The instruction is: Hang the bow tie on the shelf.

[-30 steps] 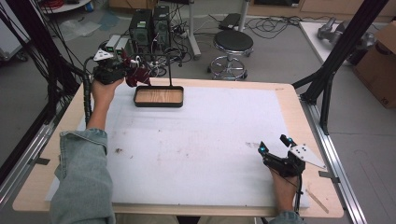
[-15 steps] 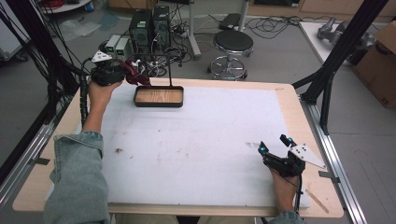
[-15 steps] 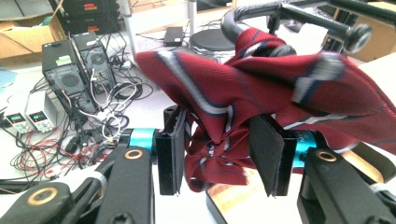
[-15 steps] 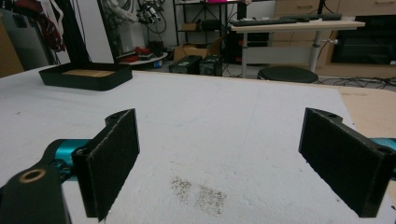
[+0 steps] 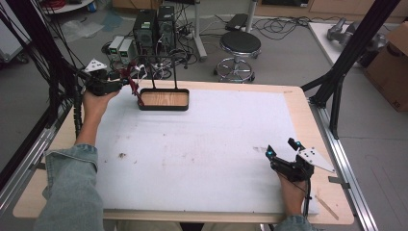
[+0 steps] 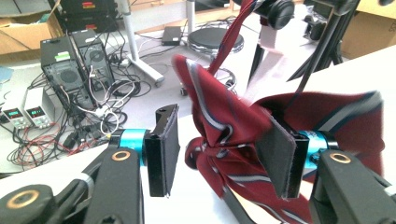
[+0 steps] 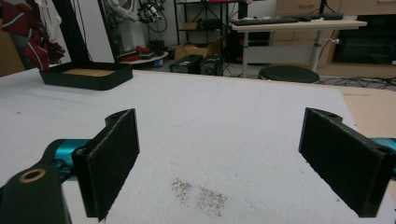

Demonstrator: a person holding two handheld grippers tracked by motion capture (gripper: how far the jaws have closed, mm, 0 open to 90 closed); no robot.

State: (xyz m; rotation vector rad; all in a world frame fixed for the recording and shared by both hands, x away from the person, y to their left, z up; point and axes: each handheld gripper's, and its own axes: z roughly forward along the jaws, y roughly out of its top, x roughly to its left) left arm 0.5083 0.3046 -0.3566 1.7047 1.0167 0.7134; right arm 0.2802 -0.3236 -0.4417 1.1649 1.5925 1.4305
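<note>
High view: the light wooden table [image 5: 308, 103] carries a large white foam mat [image 5: 207, 149], and at the mat's far left edge stands a black rack with a shallow wood-floored tray base and a thin upright wire frame [image 5: 163, 99]. A dark red necktie with grey and navy stripes [image 5: 132, 79] hangs bunched at the frame's left post, with the left gripper [image 5: 126, 83] right at it; the right gripper [image 5: 283, 148] rests on the mat near the near right corner, well apart from the rack. Judged progress: the tie looks already draped on the frame, and what is left is to let go fully, back the left hand off and perhaps tidy the hang. Left gripper view: the jaws have just been opening; the tie [image 6: 224, 140] sits between them, lying against the right-hand pad [image 6: 276, 156] but clear of the left-hand pad [image 6: 169, 147], so it is no longer pinched. This view gives the gap and the cloth's folds, which the high view is too small to show; the high view alone places the rack on the mat. Right gripper view: jaws stand wide apart with nothing between them, over a faint grey smudge on the mat [image 7: 201, 196]; the rack's tray [image 7: 86, 74] is seen far off, side-on.
</note>
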